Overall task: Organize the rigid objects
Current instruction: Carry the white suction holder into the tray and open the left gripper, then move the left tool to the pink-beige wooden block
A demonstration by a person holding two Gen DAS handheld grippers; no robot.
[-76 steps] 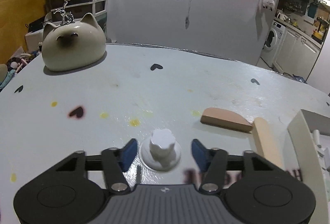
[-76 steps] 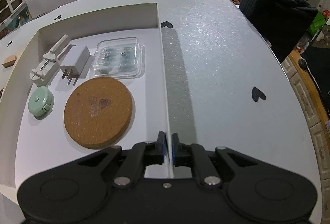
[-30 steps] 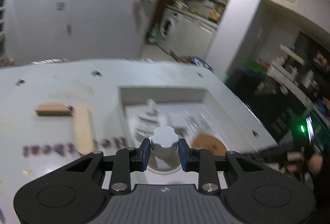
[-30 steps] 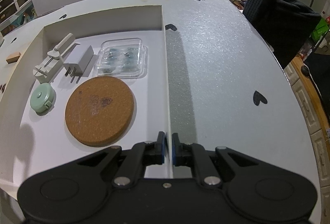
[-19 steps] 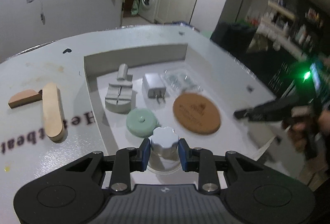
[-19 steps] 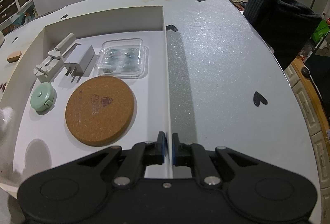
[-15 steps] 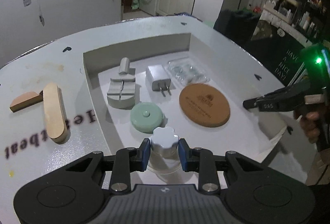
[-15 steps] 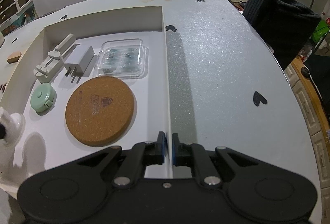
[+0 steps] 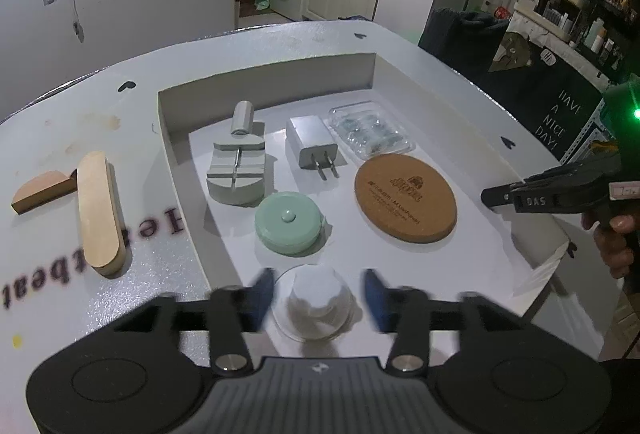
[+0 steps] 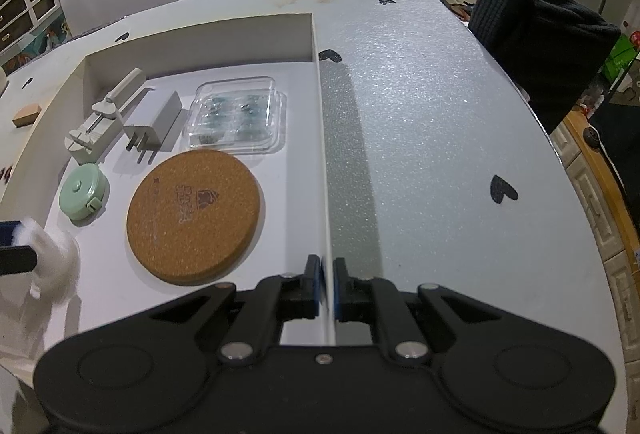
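Note:
A white knob-topped piece (image 9: 316, 300) sits in the near part of the white tray (image 9: 264, 90), blurred; it also shows at the left edge of the right wrist view (image 10: 50, 258). My left gripper (image 9: 318, 294) is open with its fingers spread on either side of the piece. My right gripper (image 10: 327, 274) is shut on the tray's right wall (image 10: 322, 138). Inside the tray lie a grey watch tool (image 9: 237, 170), a white plug adapter (image 9: 314, 147), a clear blister pack (image 9: 370, 132), a mint round case (image 9: 290, 222) and a cork coaster (image 9: 405, 197).
Left of the tray on the white table (image 9: 80, 106) lie a long wooden block (image 9: 98, 208) and a half-round wooden piece (image 9: 42, 190). A dark chair with cloth (image 10: 540, 46) stands beyond the table's right edge. The table right of the tray is bare foam (image 10: 420, 138).
My left gripper carried the white piece from the table to over the tray, lowered it, and has now opened its jaws and let it go. The right gripper kept its hold.

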